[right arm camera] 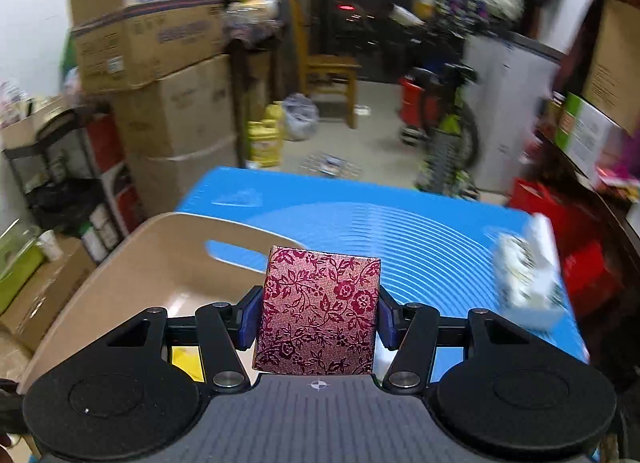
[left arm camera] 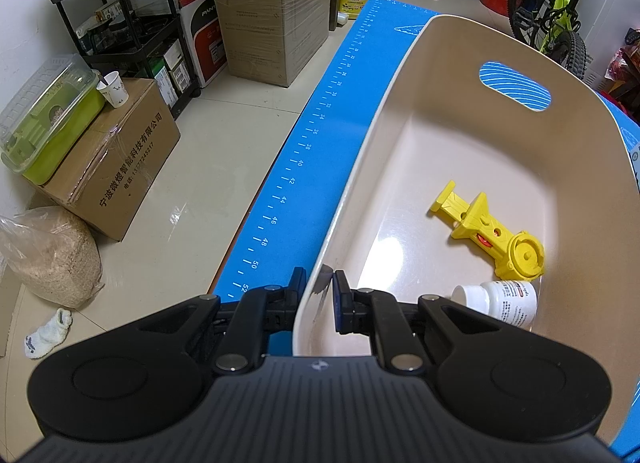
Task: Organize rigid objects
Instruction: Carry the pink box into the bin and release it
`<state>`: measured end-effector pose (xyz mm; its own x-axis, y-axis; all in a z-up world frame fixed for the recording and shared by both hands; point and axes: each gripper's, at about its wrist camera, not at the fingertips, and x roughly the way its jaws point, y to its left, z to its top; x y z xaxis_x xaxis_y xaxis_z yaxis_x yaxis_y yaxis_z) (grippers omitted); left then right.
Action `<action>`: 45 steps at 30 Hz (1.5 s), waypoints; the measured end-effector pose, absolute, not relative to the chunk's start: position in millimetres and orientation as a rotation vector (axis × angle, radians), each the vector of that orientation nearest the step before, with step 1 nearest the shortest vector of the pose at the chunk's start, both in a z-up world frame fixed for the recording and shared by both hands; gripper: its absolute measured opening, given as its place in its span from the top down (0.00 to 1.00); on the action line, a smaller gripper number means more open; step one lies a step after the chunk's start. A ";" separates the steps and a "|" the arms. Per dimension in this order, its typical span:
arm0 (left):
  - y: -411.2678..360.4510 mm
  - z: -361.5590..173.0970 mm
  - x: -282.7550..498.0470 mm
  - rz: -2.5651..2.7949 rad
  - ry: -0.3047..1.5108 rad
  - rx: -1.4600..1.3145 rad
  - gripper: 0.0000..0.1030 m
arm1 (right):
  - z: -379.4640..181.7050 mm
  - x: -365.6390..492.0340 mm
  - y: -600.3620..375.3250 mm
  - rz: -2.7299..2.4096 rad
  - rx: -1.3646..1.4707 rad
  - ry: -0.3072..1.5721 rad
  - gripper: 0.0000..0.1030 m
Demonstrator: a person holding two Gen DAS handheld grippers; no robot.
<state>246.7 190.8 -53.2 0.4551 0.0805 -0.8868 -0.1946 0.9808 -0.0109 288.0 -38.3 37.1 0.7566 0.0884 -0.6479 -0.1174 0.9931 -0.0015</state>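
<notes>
Gripping the bin (left arm camera: 400, 75) by its near wall, the left gripper (left arm camera: 318, 295) steadies it; inside lie a yellow toy (left arm camera: 490, 229) and a white bottle (left arm camera: 500, 299). The right gripper (right arm camera: 318, 317) clamps a floral box (right arm camera: 318, 311) above the bin's near edge.

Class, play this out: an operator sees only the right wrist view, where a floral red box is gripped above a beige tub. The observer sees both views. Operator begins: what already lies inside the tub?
Observer: A yellow plastic toy lies on the floor of the beige plastic tub.
Operator: Anything else in there?
Observer: A white pill bottle lies on its side, just nearer the camera than the toy.
Operator: Where is the left hand-held gripper?
Observer: The left hand-held gripper is clamped on the tub's near rim, one finger inside and one outside.
</notes>
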 end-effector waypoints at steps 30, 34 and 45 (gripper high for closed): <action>189.1 -53.3 247.7 0.173 1.087 -0.104 0.85 | -68.2 338.9 69.4 0.268 -0.250 1.135 0.37; 188.5 -53.6 247.8 0.174 1.088 -0.104 0.85 | -52.9 334.4 61.5 0.266 -0.229 1.084 0.32; 187.4 -53.4 247.3 0.175 1.088 -0.102 0.85 | 16.8 315.0 -10.7 0.179 -0.086 0.881 0.26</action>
